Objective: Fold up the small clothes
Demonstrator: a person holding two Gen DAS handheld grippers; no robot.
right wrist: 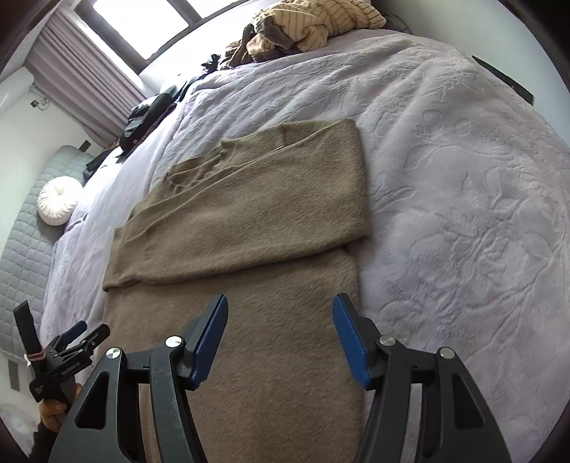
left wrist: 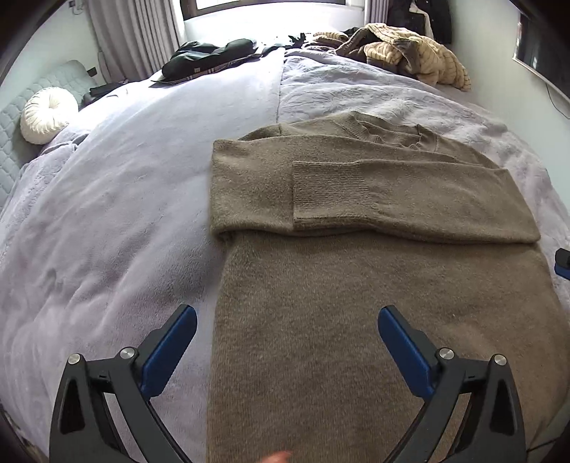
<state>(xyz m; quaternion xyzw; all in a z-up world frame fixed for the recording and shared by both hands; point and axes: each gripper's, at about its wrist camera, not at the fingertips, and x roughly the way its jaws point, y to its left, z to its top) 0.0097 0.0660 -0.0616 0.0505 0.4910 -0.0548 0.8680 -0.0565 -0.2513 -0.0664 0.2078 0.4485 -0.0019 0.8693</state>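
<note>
A taupe knit sweater [left wrist: 356,285] [right wrist: 256,220] lies flat on the lilac bed cover, both sleeves folded across its chest, the ribbed cuff [left wrist: 331,196] on top. My left gripper [left wrist: 286,317] hangs over the sweater's lower left edge, jaws wide open, nothing between them. My right gripper [right wrist: 279,306] hovers above the sweater's lower right part, jaws open, only cloth below them. In the right wrist view the left gripper [right wrist: 76,338] shows at the lower left, held by a hand. A blue tip of the right gripper [left wrist: 563,265] peeks in at the left wrist view's right edge.
The lilac bed cover [left wrist: 124,213] [right wrist: 463,213] spreads on all sides. A heap of striped cream and brown clothes [left wrist: 402,50] [right wrist: 306,25] lies at the far end, dark garments [left wrist: 210,57] beside it. A round white cushion [left wrist: 46,115] rests by the quilted headboard.
</note>
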